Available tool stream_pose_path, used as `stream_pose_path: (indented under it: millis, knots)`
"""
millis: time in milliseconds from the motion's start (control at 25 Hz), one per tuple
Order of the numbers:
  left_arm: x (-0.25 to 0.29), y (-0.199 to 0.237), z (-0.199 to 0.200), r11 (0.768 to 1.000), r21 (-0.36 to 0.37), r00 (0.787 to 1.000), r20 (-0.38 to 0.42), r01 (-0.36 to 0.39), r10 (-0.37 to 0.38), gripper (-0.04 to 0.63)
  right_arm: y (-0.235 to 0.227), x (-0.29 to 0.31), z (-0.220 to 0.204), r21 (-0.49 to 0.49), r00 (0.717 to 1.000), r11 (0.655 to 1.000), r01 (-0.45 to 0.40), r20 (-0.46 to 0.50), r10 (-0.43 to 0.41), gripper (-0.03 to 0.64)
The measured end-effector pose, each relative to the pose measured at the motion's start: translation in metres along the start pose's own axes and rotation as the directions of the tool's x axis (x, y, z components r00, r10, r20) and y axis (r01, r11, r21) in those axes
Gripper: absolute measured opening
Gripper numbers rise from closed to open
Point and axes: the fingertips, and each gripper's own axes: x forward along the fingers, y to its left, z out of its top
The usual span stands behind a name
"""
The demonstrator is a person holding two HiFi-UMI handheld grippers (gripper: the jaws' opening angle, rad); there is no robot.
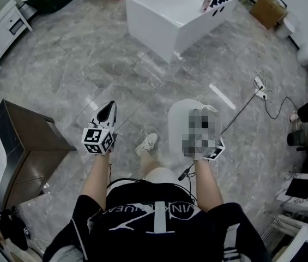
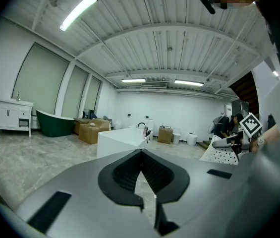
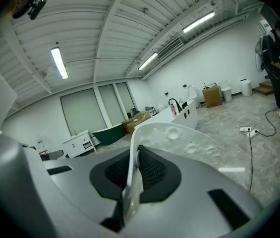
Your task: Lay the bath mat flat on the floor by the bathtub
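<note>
Right gripper (image 3: 135,152): jaws clamped on bath mat (image 3: 189,140) edge. Left gripper (image 2: 140,155): jaws closed, empty. Bathtub (image 1: 164,15) well apart.

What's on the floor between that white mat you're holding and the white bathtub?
Nothing: the head view shows only bare grey floor between the bath mat and the bathtub.

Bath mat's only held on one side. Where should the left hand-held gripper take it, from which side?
Probably best to take the bath mat by its free left rim, opposite the pinch of the right hand-held gripper. Come from the left, edge-on: it's a thin sheet, so only a rim fits the jaws, and that rim faces the left hand-held gripper.
</note>
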Motion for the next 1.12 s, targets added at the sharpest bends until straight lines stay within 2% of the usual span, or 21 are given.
stream_pose_path:
  millis: [200,600,840,1120]
  knots:
    - [0.055,0.046,0.016,0.999,0.018,0.999,-0.001,-0.037,0.037,0.015,-0.004,0.057,-0.004,0.012,0.999,1.0,0.024,-0.042,-0.024,0.028]
    - [0.17,0.113,0.033,0.998,0.056,0.998,-0.064,-0.008,0.011,0.015,-0.018,0.17,0.014,0.041,0.993,0.994,0.1,-0.074,-0.097,0.028]
    - [0.224,0.14,0.044,0.998,0.068,0.998,-0.061,0.011,-0.006,0.015,-0.015,0.222,0.023,0.055,0.992,0.993,0.108,-0.066,-0.104,0.028]
    - [0.276,0.16,0.04,0.997,0.064,0.994,-0.098,0.045,-0.039,0.015,-0.009,0.281,0.024,0.084,0.989,0.988,0.128,-0.09,-0.121,0.028]
